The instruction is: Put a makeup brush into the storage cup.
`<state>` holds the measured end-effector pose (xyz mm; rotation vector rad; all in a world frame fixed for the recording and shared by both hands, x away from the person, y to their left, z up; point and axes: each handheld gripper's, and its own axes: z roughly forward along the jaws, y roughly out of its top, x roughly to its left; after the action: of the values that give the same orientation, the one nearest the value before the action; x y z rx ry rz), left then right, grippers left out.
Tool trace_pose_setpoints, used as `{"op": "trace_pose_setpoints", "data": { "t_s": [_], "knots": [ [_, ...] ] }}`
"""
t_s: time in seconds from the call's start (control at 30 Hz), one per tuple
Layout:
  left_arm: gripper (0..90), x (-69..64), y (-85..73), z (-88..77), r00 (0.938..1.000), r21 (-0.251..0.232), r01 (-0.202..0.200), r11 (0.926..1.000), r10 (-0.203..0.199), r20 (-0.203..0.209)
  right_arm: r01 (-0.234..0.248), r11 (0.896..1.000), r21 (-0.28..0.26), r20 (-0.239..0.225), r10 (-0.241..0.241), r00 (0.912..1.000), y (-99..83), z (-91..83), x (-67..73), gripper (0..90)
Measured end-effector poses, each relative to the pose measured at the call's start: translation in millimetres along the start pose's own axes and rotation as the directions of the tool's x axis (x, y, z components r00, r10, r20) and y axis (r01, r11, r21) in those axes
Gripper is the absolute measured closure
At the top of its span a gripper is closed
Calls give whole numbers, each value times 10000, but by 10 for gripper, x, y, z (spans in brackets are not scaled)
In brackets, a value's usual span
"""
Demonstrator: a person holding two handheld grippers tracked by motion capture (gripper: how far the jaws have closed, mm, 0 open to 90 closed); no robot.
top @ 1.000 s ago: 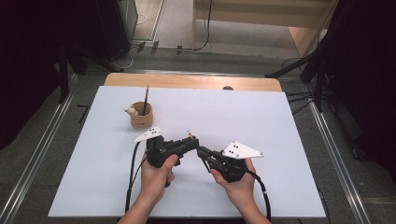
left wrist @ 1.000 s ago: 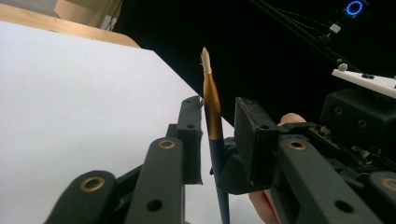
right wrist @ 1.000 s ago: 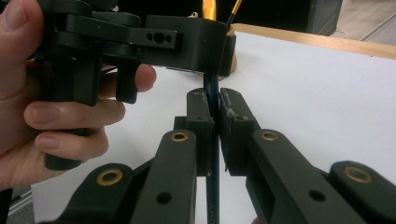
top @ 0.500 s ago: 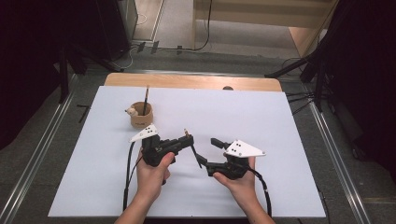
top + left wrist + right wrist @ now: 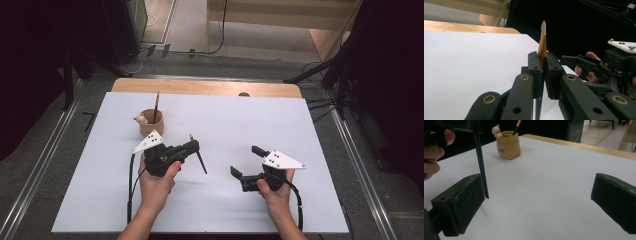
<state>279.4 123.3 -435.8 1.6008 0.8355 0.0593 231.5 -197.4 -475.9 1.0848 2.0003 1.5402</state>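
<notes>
My left gripper (image 5: 194, 146) is shut on a thin paintbrush (image 5: 201, 162) and holds it above the white table (image 5: 240, 120). The brush's dark handle slants down to the right; its gold ferrule and pale tip (image 5: 543, 35) stick up past the closed jaws of my left gripper (image 5: 543, 62). My right gripper (image 5: 245, 160) is open to the right of the brush, apart from it, with nothing between its jaws. In the right gripper view the handle (image 5: 481, 167) hangs in front of the left pad (image 5: 461, 202) of my right gripper (image 5: 536, 202).
A small tan cup (image 5: 150, 124) stands behind the left gripper, holding another brush (image 5: 156, 106) and a little pale figure (image 5: 141, 119). The same cup (image 5: 509, 144) stands far off in the right gripper view. A wooden strip (image 5: 205, 87) edges the table's far side.
The right gripper has opened and drawn away to the right from the left gripper and the brush. The left gripper still holds the brush, which now slants more steeply.
</notes>
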Motion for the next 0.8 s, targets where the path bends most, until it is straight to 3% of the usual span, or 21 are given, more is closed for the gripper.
{"op": "trace_pose_setpoints", "data": {
  "t_s": [0.37,0.8],
  "knots": [
    [848,62,28,-46,9994,-92,-52,9999,49,-330,150,9999,-30,610,-148,9980,-114,-219,-170,31],
    [848,135,140,-97,9964,-111,-381,9992,372,-759,120,9999,-98,992,-109,9950,-236,-497,-335,32]
  ]
}}
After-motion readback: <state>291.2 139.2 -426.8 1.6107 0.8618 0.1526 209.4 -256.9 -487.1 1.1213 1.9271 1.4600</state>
